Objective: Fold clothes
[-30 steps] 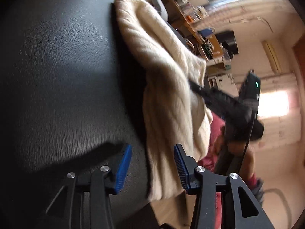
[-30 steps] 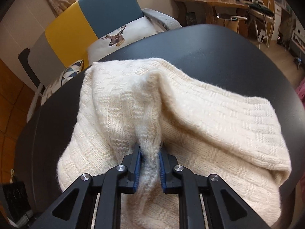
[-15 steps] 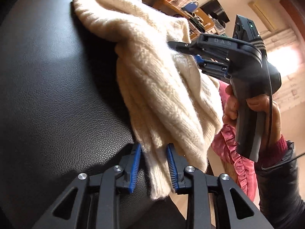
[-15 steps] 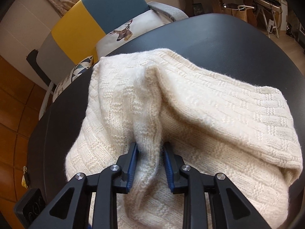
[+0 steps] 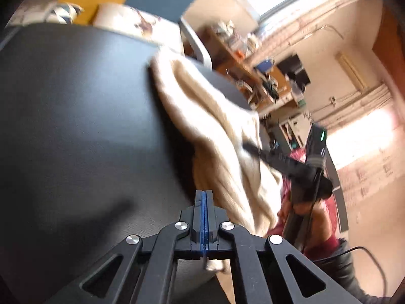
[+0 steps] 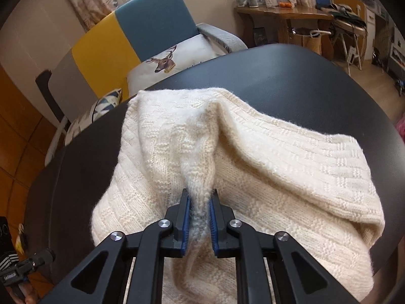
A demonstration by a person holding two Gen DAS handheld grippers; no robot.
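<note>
A cream knitted sweater lies bunched on the round black table. My right gripper has a raised ridge of the knit between its blue pads, and its jaws are closing on it. In the left wrist view the sweater hangs over the table's right edge, with the right gripper pinching it from the right. My left gripper is shut, its pads touching, above the black table just left of the sweater. No cloth shows between its pads.
A yellow, blue and grey sofa with a deer cushion stands behind the table. A cluttered wooden desk is at the back right. A hand by pink cloth holds the right gripper beyond the table's edge.
My left gripper went from open to around the sweater's hanging edge to fully shut, then drew back and up off the cloth. The right gripper loosened briefly, then tightened on the ridge.
</note>
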